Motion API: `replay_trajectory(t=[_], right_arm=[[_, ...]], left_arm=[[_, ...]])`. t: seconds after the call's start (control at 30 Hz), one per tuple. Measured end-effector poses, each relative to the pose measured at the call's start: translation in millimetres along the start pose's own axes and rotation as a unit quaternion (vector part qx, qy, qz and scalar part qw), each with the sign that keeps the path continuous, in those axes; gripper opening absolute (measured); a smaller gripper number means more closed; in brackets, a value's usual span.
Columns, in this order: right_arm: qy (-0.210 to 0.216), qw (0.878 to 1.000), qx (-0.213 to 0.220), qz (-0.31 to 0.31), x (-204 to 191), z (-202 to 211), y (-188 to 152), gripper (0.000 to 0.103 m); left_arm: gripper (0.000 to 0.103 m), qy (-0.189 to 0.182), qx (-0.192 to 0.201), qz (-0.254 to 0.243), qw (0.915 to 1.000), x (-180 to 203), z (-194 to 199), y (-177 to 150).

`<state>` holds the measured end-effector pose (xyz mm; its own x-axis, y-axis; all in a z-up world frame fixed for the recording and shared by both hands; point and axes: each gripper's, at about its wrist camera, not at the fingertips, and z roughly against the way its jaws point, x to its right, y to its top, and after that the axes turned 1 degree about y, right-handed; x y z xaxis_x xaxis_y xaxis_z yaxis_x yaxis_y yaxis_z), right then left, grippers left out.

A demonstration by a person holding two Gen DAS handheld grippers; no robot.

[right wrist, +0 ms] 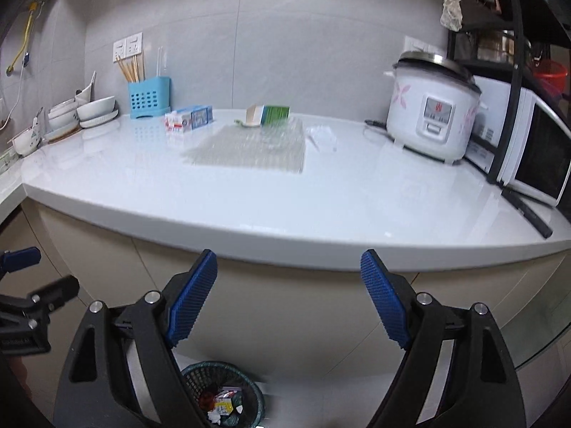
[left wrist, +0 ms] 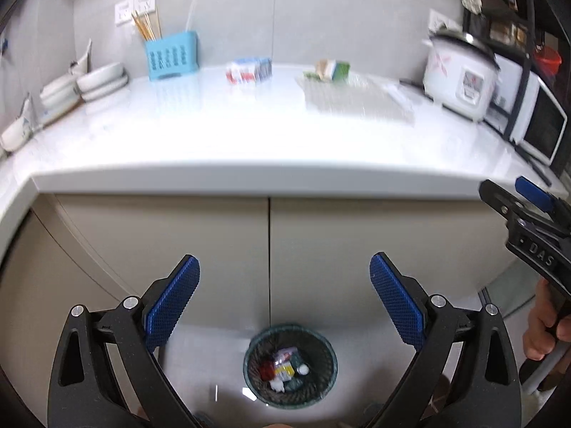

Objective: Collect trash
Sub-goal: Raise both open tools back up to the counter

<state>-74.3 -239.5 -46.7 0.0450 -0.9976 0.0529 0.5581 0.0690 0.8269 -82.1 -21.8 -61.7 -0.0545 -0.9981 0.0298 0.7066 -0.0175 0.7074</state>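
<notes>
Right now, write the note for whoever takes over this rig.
Left gripper: open, empty. Right gripper: open, empty.
Waste basket on the floor before the cabinets, already holding wrappers.
On the counter: red-blue carton, green carton, clear bubble sheet, small clear wrapper.
Left: carry whichever of these is trash to the basket.

Round mesh wastebasket (left wrist: 290, 365) on floor, before cabinet doors (left wrist: 269, 249), wrappers inside. On white countertop (left wrist: 249, 135): blue slotted utensil caddy (left wrist: 171, 55) back-left, white rice cooker (left wrist: 460, 76) far right w/ microwave (left wrist: 539, 125) beside.
</notes>
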Motion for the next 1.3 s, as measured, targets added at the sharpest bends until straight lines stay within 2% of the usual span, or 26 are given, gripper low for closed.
replay_trajectory(t=[0.23,0.4,0.7,0.87,0.97,1.13,1.3], right_arm=[[-0.005,1.0,0.004,0.0,16,8,62,0.079],[0.0,1.0,0.001,-0.013,29,15,110,0.079],[0.013,0.998,-0.034,-0.055,59,5,178,0.079],[0.034,0.993,-0.056,-0.096,78,-12,194,0.079],[0.026,0.992,-0.061,-0.102,87,-25,198,0.079],[0.006,0.993,-0.073,-0.088,91,-54,201,0.079],[-0.004,0.992,-0.097,-0.086,97,-102,197,0.079]], left_arm=[[0.094,0.014,0.021,-0.015,0.9996,-3,25,67],[0.094,0.007,0.018,-0.004,0.9998,-10,39,114],[0.095,0.021,0.011,-0.015,0.9996,0,43,186],[0.096,0.033,-0.008,0.001,0.9994,1,15,206],[0.096,0.042,-0.018,0.003,0.999,4,-10,212],[0.096,0.028,-0.039,0.016,0.9987,8,-47,224],[0.096,0.017,-0.065,0.012,0.9977,19,-97,234]])
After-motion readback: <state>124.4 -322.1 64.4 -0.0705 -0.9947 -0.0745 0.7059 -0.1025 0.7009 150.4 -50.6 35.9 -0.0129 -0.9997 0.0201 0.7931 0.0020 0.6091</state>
